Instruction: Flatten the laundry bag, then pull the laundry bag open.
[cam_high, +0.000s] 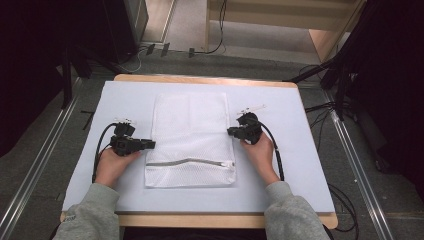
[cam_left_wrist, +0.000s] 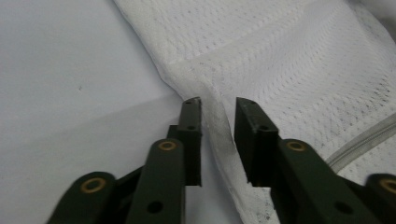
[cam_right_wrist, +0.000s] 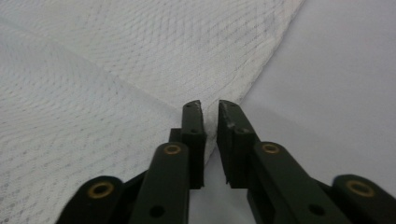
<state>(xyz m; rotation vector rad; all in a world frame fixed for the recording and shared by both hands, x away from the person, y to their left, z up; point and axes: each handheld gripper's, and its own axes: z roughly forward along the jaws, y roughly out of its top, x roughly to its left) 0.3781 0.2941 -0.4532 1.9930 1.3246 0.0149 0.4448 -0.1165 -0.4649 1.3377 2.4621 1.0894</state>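
Left gripper (cam_left_wrist: 218, 108): your jaws straddle raised fold of mesh laundry bag (cam_high: 190, 135) at its left edge, gap wide, fabric between them not yet pinched. Right gripper (cam_right_wrist: 209, 108): your jaws nearly together over bag's right edge, grip on cloth unclear. Bag lies flat mid-table (cam_high: 295, 150), zipper (cam_high: 190, 162) toward you. Likely light, limp, sagging; take edge hems, not open mesh. Count: one bag, one zipper, two grippers.
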